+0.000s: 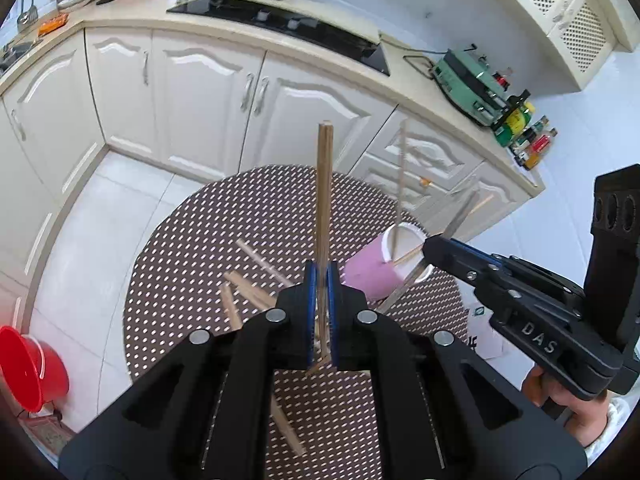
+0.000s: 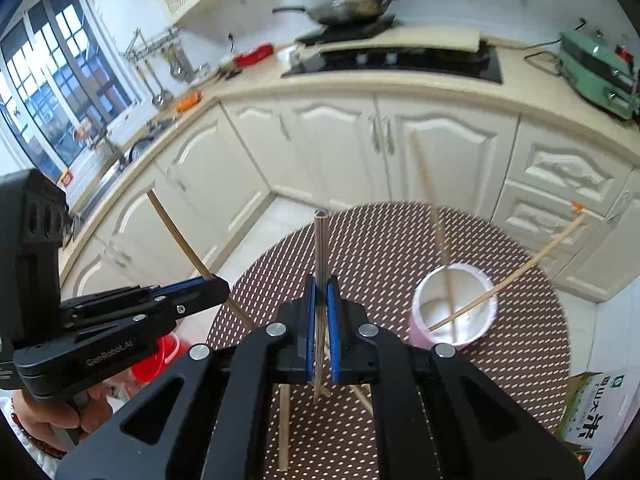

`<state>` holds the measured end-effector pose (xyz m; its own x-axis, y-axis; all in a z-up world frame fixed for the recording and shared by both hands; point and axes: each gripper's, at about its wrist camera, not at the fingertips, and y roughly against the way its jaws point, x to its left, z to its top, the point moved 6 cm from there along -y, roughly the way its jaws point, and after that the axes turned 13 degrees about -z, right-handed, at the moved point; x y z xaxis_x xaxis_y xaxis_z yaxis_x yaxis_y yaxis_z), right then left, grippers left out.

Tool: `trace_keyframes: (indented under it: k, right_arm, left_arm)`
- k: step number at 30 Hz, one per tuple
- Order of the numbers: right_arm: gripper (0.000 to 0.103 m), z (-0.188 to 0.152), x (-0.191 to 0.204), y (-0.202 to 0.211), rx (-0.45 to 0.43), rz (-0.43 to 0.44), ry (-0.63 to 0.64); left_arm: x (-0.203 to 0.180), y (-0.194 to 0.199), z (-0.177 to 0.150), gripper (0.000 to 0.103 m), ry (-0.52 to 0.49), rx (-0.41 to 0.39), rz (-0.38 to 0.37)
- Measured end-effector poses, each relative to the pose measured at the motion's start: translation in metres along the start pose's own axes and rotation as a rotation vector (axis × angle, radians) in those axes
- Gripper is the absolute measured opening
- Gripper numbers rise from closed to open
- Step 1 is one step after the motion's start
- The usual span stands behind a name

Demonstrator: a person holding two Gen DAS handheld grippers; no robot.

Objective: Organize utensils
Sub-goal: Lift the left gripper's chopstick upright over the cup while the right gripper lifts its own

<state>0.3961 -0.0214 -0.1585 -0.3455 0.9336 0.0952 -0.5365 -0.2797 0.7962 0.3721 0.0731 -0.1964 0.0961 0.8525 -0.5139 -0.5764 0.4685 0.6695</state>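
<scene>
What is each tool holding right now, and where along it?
Left tool clamps a wooden chopstick near its lower end. Right tool clamps a grey chopstick likewise.

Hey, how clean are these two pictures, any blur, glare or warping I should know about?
Left wrist view: strong fisheye bending of the counter edge, dark corners, the held chopstick sharp, the chopsticks in the pink cup smeared. Right wrist view: same warping, the window blown out bright, the cup's chopsticks motion-blurred, the gripped steel chopstick clear.

2 chopsticks (image 2: 448,280) in 1 cup (image 2: 456,304), approx. 5 loose (image 1: 256,292).
</scene>
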Motion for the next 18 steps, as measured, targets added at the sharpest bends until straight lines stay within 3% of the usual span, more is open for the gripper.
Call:
trace_keyframes:
  k: [10, 18]
  right_arm:
    - [0.004, 0.045, -0.059, 0.068, -0.199, -0.083, -0.061]
    - [0.004, 0.063, -0.094, 0.067, -0.239, -0.146, -0.084]
  left_arm:
    - [-0.074, 0.005, 0.057, 0.005, -0.120, -0.134, -0.059]
    - [-0.103, -0.021, 0.081, 0.005, -0.162, -0.165, -0.077]
